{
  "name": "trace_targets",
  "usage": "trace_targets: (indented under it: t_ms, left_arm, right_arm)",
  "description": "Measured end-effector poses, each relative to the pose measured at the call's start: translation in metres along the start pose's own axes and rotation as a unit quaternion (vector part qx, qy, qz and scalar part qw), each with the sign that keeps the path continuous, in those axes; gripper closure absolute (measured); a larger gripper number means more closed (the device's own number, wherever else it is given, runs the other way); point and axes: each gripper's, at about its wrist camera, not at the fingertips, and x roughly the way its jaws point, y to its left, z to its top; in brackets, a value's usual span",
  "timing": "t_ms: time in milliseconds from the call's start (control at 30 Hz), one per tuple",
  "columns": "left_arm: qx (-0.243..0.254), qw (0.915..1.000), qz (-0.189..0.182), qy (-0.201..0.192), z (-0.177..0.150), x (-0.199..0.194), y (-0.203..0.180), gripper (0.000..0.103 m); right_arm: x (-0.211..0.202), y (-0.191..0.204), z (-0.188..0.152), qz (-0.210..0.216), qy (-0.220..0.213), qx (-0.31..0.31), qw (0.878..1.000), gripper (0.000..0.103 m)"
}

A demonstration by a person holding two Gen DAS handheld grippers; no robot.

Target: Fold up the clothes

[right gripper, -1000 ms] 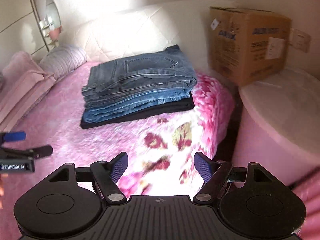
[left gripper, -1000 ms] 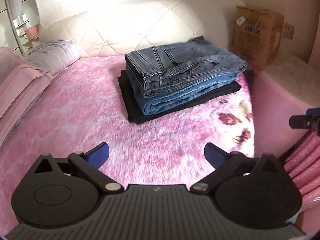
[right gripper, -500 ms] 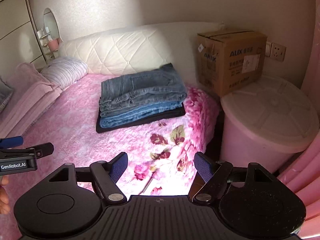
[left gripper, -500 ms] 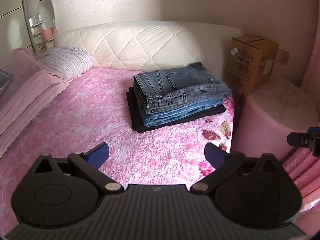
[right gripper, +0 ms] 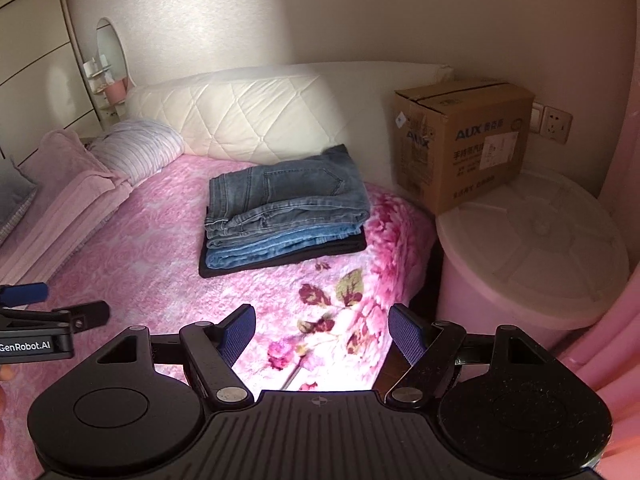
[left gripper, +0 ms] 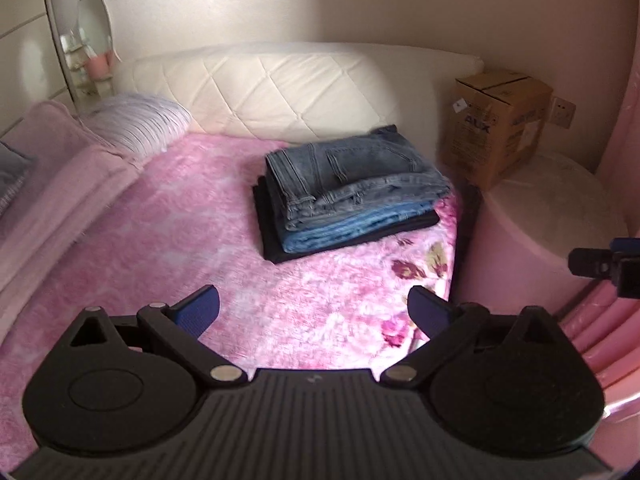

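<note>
Three folded garments, two jeans (right gripper: pixel 280 200) on one black piece (right gripper: pixel 288 258), sit stacked near the bed's (left gripper: pixel 160 240) right edge. Left gripper (left gripper: pixel 314 310) and right gripper (right gripper: pixel 322 334) hover spread, holding nothing.

Cardboard box (right gripper: pixel 460 148) on pink bin (right gripper: pixel 532 256); striped pillow (right gripper: pixel 136 150) by quilted headboard (right gripper: pixel 248 120).

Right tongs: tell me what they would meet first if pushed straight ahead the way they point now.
The right tongs stand open and empty over the pink floral blanket. Straight ahead, they would probably meet that blanket first, short of the stack of folded jeans; depth is hard to judge through the fisheye.
</note>
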Motion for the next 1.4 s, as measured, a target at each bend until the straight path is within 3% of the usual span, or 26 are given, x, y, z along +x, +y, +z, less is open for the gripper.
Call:
trace_targets:
  t_ms: [400, 867, 1400]
  left_arm:
    - [-0.023, 0.9997, -0.008, 0.004, 0.003, -0.015, -0.010, 0.004]
    - [-0.013, 0.9996, 0.008, 0.022, -0.004, -0.013, -0.006, 0.004]
    - [-0.012, 0.9998, 0.013, 0.008, 0.002, -0.005, -0.004, 0.003]
  right_arm:
    - [-0.019, 0.022, 0.002, -0.019, 0.014, -0.047, 0.999, 0.027]
    - [-0.019, 0.025, -0.008, -0.010, 0.027, -0.026, 0.999, 0.027]
    - [-0.017, 0.038, 0.000, -0.022, 0.025, -0.044, 0.998, 0.027]
